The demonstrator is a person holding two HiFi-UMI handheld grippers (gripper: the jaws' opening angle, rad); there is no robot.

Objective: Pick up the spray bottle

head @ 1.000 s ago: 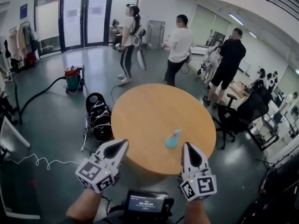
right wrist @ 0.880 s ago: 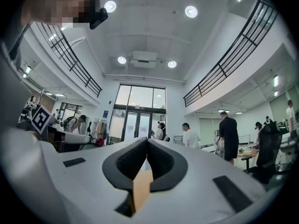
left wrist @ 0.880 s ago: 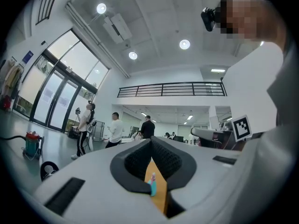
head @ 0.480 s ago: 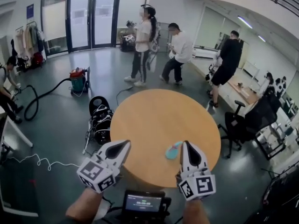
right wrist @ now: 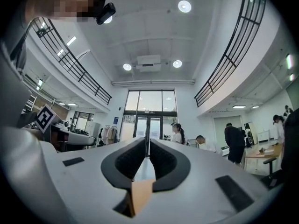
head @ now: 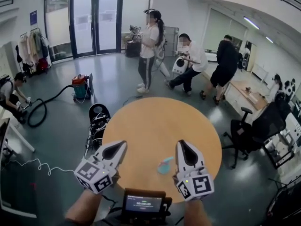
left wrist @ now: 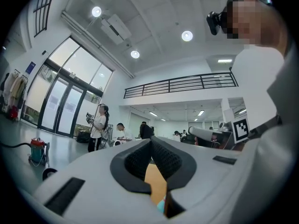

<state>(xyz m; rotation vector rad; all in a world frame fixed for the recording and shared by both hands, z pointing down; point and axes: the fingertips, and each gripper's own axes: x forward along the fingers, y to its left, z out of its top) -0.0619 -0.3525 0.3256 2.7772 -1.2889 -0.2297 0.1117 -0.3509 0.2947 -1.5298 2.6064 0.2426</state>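
A small teal spray bottle [head: 165, 165] lies on its side on the round wooden table [head: 155, 121], near the front edge. My right gripper [head: 180, 143] hovers just right of the bottle, its tip past the bottle, with the jaws shut but for a hairline slit and nothing between them. Further left, my left gripper [head: 123, 144] hangs over the table's front left rim, shut and empty. In the left gripper view the shut jaws [left wrist: 150, 142] point across the hall, with a sliver of the bottle [left wrist: 161, 206] below them. The right gripper view shows its jaws [right wrist: 148, 142] aimed at the glass doors.
Three people [head: 149, 46] stand or bend beyond the table. A vacuum cleaner [head: 81, 86] and a crouching person [head: 11, 94] are at the left. A black bag [head: 96, 121] sits by the table's left side, an office chair [head: 261, 126] at the right. A screen device [head: 143, 204] hangs below.
Both grippers have moved forward over the table's near edge. The bottle now lies closer, beside the right gripper's body. The people at the back have shifted places.
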